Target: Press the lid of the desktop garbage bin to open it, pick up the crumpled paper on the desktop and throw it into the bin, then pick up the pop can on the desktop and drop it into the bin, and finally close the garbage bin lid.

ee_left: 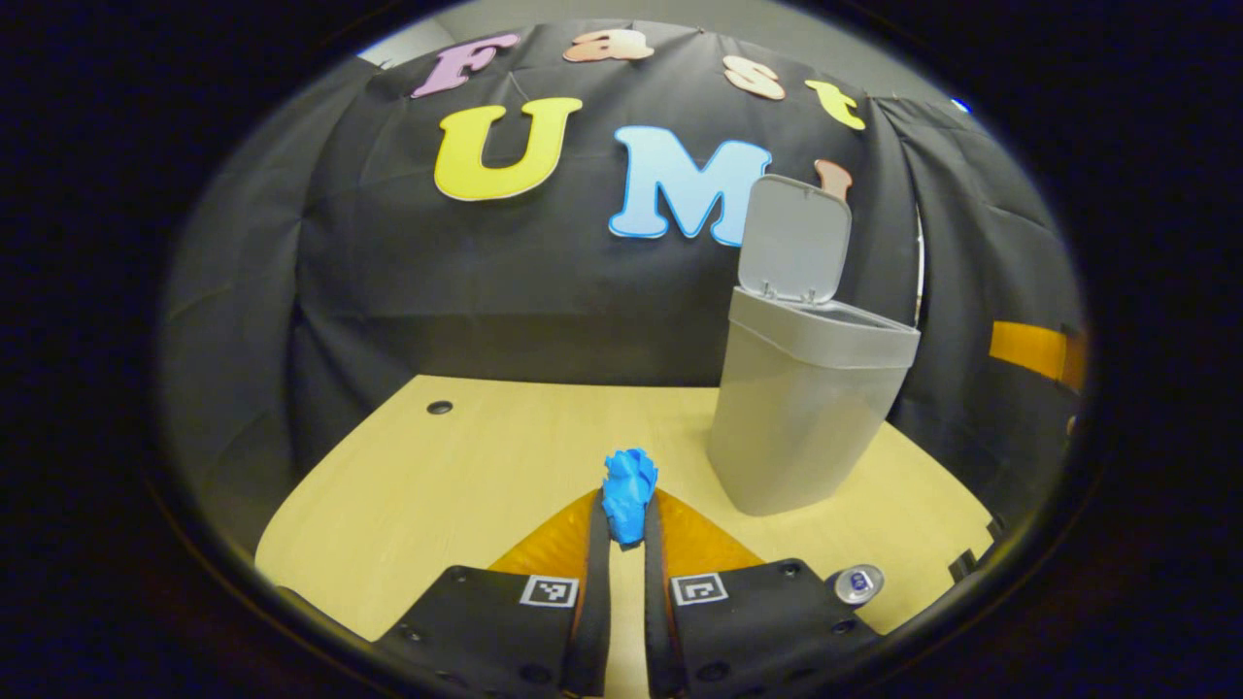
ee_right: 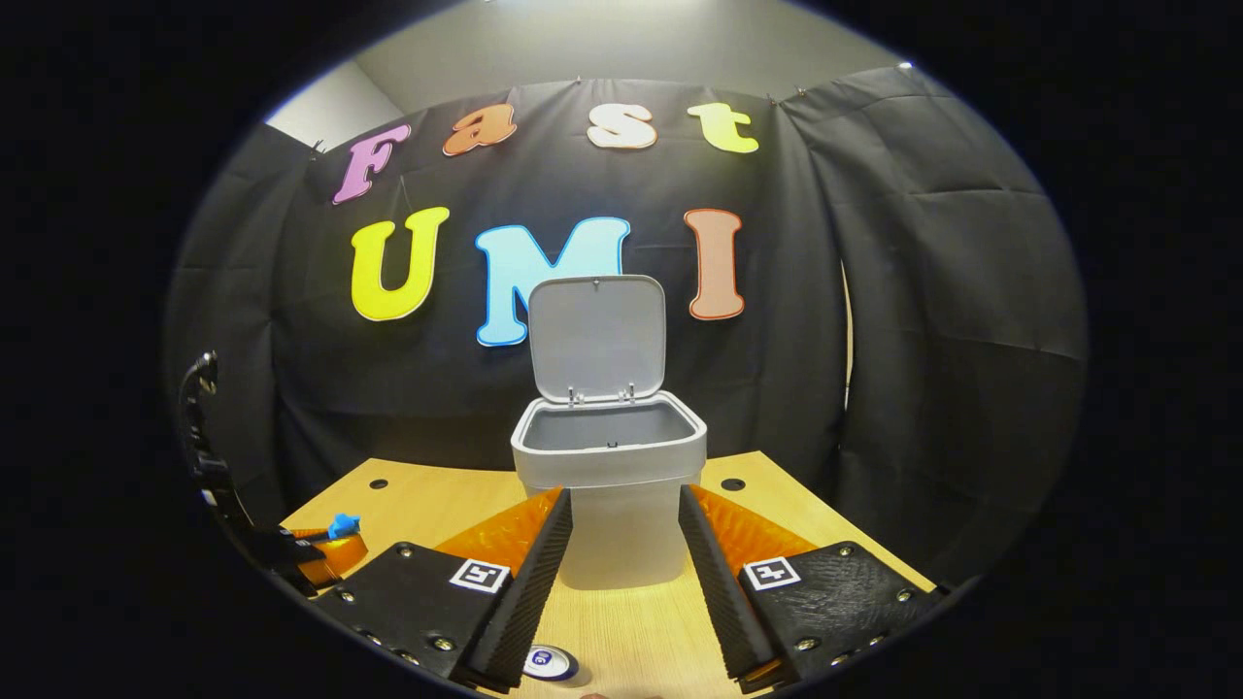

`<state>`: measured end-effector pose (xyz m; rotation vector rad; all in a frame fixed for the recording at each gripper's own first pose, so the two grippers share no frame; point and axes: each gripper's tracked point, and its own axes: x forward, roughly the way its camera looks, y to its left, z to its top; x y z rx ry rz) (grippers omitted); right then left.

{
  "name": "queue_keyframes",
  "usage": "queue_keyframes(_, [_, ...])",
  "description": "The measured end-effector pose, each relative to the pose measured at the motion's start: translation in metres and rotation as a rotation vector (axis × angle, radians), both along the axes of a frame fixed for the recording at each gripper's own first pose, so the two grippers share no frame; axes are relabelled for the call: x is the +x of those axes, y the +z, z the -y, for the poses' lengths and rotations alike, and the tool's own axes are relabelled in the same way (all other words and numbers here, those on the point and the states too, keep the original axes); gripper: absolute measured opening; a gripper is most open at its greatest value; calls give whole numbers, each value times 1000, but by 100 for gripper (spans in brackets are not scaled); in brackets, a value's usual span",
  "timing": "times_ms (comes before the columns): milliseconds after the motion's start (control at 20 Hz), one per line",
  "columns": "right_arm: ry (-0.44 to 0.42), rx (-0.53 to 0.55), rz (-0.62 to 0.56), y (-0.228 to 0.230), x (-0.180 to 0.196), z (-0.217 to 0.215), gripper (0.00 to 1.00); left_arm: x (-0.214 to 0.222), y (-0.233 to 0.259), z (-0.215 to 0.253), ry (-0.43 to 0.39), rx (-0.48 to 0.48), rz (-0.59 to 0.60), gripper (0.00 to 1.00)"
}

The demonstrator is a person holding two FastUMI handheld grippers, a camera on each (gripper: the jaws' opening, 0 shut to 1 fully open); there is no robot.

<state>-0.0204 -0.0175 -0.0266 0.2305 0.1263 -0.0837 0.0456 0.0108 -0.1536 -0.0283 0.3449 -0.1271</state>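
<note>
Crumpled paper [ee_left: 628,495] is pinched between the narrowed left gripper [ee_left: 627,529] above the desktop [ee_left: 466,466], to be carried over the open-lidded bin [ee_left: 806,408], while the right gripper [ee_right: 624,544] is held wide.

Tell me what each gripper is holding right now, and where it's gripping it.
The left gripper is shut on the crumpled paper, pinching its lower part, the top sticking out above the fingertips. The right gripper is open and holds nothing.
</note>
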Motion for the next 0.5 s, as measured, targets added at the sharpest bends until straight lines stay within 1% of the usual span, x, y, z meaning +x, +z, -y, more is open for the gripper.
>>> queue_keyframes(150, [0,1,2,-1,0,-1,73,7,24,16,-27,-17,41,19])
queue_keyframes(250, [0,3,2,-3,0,0,73,14,38,28,-44,-36,68,23])
queue_keyframes(500, [-11,8,9,-1,-3,6,73,32,71,52,-89,-71,111,23])
